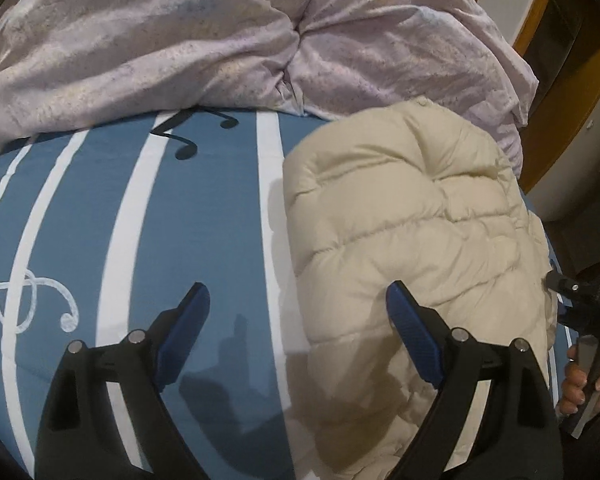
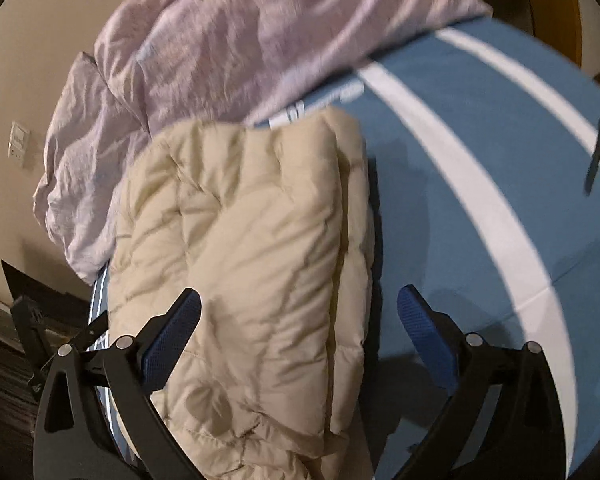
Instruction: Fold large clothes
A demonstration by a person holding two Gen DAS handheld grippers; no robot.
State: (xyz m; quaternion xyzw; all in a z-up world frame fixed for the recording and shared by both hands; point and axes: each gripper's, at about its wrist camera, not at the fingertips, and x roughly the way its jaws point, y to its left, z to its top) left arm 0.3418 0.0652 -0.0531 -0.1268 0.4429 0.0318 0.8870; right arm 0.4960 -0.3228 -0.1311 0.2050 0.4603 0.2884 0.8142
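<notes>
Left tool [image 1: 298,308] and right tool [image 2: 299,312]: both spread, empty, above folded cream puffer jacket [image 1: 412,240] on bed [image 1: 204,208]. Folding apparently done; next, press flat.

You get warm, fairly dim indoor light from above and behind. In the left wrist view the left gripper [image 1: 298,300] throws a soft-edged shadow onto the blue sheet [image 1: 204,208], and focus is crisp. The right wrist view is smeared with motion blur, worst on the lilac duvet [image 2: 236,40]. Both views bow strongly and darken at the corners.
</notes>
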